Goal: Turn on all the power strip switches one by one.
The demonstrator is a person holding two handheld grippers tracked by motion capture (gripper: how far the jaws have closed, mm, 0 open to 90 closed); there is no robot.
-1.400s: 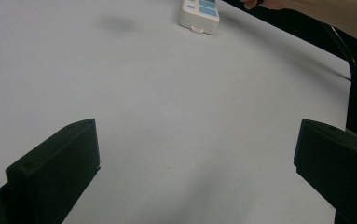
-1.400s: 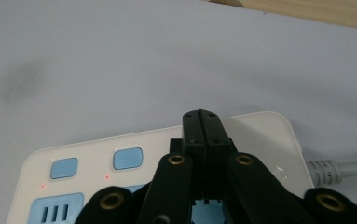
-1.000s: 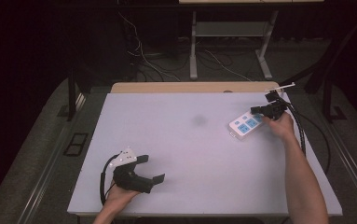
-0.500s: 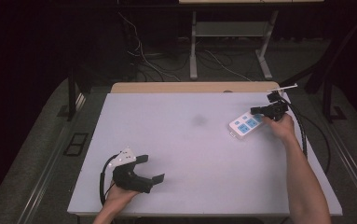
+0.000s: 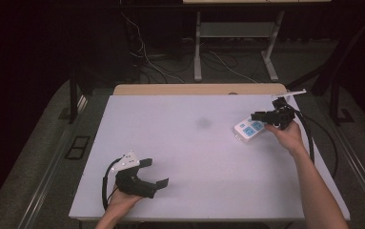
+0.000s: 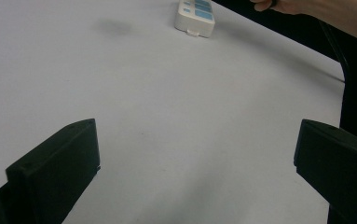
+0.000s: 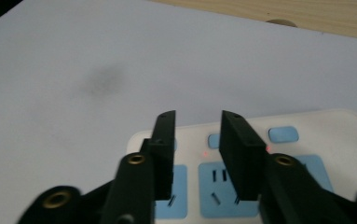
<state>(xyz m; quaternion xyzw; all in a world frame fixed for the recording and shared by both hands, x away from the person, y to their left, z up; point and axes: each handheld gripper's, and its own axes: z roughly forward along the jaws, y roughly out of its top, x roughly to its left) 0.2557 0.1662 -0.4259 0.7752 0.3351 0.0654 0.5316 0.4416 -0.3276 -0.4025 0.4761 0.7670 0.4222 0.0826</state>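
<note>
Since a second ago the right gripper (image 5: 262,116) has lifted a bit and backed off toward the person, and its jaws have just been opening; nothing sits between them now. They stand a little apart, hovering just above the power strip (image 5: 250,130) instead of pressing on it. In the right gripper view two small red lights glow beside the blue switches, so it looks like the shut tips were used to poke a switch, and the jaws are loosening now that the job's done.

The strip lies flat on the white table (image 5: 189,143) at about 2 o'clock from the table's middle, near the right edge.

The left gripper (image 5: 154,172) rests low at about 7 o'clock, jaws wide apart and empty, well clear of the strip. Probably just parked, since this looks like one-handed work.
</note>
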